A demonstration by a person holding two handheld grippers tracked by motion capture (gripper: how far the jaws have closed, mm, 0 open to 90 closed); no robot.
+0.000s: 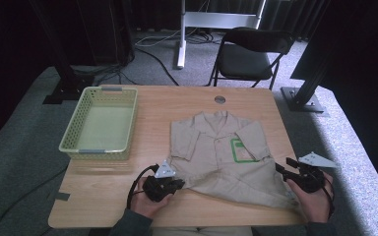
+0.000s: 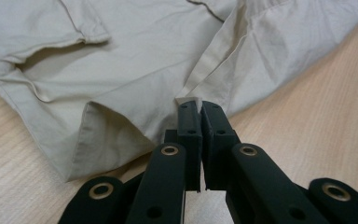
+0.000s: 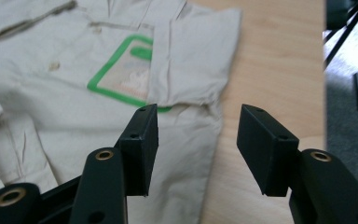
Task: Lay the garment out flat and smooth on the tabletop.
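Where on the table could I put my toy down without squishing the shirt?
Bare wood lies near the front-left corner of the table, below the basket, and in a strip between basket and shirt. The basket is empty too. The right half is crowded by the shirt.

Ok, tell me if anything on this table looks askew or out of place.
The beige shirt lies askew: its hem is pulled to a point at the left gripper, whose jaws are shut on the fabric. The right gripper hangs open at the other hem corner. The green basket sits squarely, empty.
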